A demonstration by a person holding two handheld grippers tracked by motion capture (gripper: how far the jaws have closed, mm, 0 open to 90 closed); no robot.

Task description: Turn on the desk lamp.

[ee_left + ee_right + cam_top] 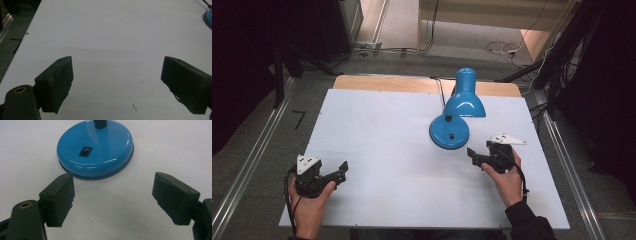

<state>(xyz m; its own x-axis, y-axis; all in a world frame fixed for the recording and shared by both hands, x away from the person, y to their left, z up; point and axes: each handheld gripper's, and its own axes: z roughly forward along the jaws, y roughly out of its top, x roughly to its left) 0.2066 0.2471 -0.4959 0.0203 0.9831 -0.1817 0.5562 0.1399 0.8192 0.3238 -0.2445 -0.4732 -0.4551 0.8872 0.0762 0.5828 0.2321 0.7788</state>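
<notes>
The right gripper (477, 156) hovers just in front of the blue desk lamp (457, 107), its jaws spread wide with nothing between them, and in the right gripper view they frame the lamp's round base (96, 147) with the small black rocker switch (85, 151) on its top face. This looks like the approach step: the reach toward the lamp is under way, but no contact is made yet. The next move probably calls for bringing the gripper forward and down, either to press the switch with one jaw tip or to close on the base's rim. The left gripper (332, 177) rests well apart at the near left of the white surface (377, 130), equally wide open and empty. The lamp stands upright toward the far right of the surface, glossy blue, its shade (464, 102) tilted down over the base, a dark cord trailing away behind it.
</notes>
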